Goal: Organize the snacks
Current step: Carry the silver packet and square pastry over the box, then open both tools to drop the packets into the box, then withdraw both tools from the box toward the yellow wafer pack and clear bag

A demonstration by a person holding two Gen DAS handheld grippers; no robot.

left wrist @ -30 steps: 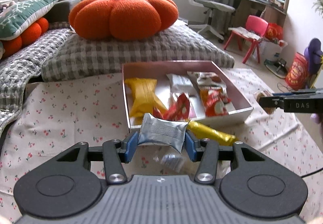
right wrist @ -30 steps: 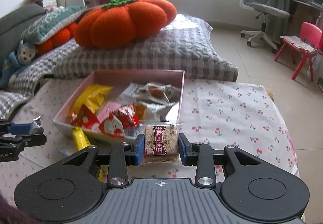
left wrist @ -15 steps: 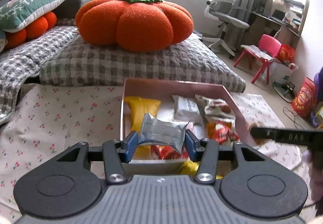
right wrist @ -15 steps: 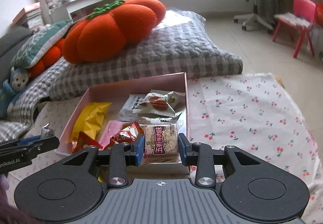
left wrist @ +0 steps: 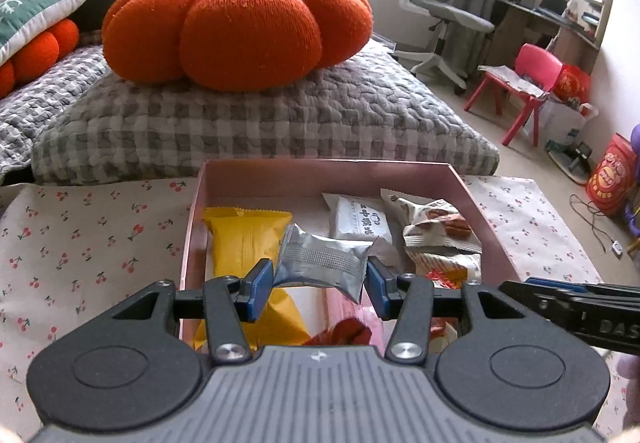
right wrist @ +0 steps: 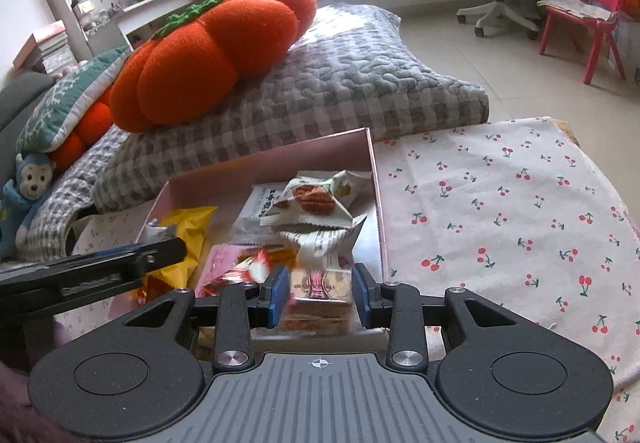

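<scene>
A pink box (left wrist: 332, 175) (right wrist: 280, 159) holds several snacks: a yellow packet (left wrist: 244, 239) (right wrist: 188, 231), a white packet (left wrist: 360, 221) and a walnut packet (left wrist: 436, 225) (right wrist: 316, 203). My left gripper (left wrist: 320, 277) is shut on a silver foil packet (left wrist: 322, 263) and holds it above the box's near part. My right gripper (right wrist: 319, 295) is over the box's near right corner, its jaws around a clear-wrapped snack bar (right wrist: 318, 303) that has tipped forward. The right gripper shows at the right edge of the left wrist view (left wrist: 580, 307); the left gripper shows at the left of the right wrist view (right wrist: 120, 267).
The box sits on a cherry-print cloth (left wrist: 92, 239) (right wrist: 500, 215). Behind it lie a grey checked cushion (left wrist: 256, 123) with an orange pumpkin pillow (left wrist: 240, 23) on top. A red child's chair (left wrist: 524, 83) and an office chair (left wrist: 444, 3) stand far right.
Both grippers have moved forward over the pink box with their snacks. The snack bar in the right gripper has tipped from upright to face down.
</scene>
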